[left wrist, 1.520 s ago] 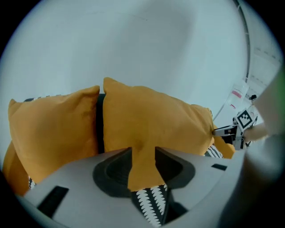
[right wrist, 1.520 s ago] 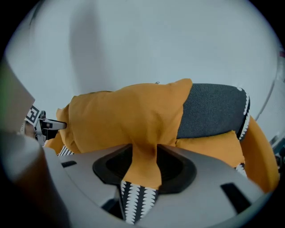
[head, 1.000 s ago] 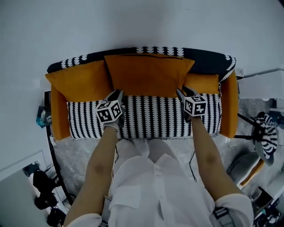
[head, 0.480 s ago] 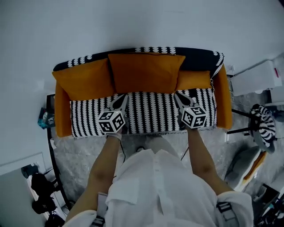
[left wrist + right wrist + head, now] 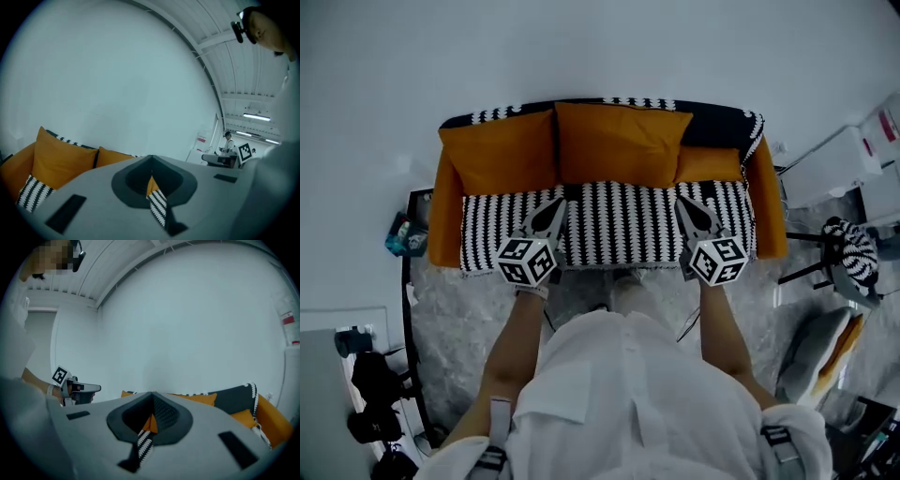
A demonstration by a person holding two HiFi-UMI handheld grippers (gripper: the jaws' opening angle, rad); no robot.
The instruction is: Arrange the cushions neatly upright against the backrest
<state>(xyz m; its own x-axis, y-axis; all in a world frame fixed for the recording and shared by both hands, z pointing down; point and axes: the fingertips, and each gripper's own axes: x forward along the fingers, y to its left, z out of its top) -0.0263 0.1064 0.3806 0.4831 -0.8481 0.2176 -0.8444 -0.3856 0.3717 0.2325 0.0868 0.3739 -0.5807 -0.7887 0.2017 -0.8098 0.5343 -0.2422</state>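
The striped sofa [image 5: 619, 225] sits ahead of and below me, with three orange cushions standing against its backrest: the big middle cushion [image 5: 619, 142], the left cushion [image 5: 499, 150] touching its side, and the small right cushion [image 5: 710, 164] by the armrest. My left tool [image 5: 555, 208] and my right tool [image 5: 686, 208] hang over the front of the seat, well apart, pointing toward the cushions but clear of them. Both tools are pressed together on nothing, the right one having just been closing.
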